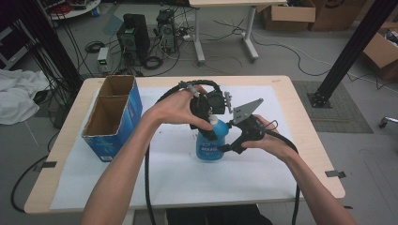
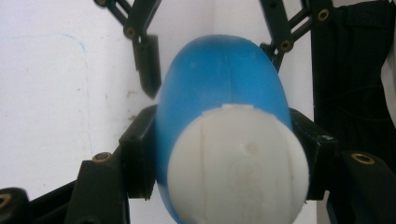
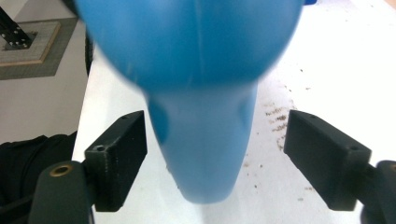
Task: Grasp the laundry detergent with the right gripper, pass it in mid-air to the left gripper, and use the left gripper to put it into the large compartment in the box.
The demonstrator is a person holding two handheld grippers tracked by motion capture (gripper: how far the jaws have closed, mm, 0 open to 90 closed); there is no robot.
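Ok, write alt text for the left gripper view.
A blue bottle with a white cap, seen from above its top, sits clamped between the two black jaws of the left hand-held gripper. Beyond it, the right hand-held gripper straddles the bottle's far side with open jaws, over a white table cover.

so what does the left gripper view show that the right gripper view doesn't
Left gripper view alone: the bottle's white cap seen end-on, with the left tool shut on the blue bottle just below that cap, and the right tool's jaws farther off beside the bottle.

Right gripper view alone: the right tool open, its jaws standing apart from the bottle's narrow part, plus dark specks on the sheet.

Both share: the blue bottle and the white sheet under it.
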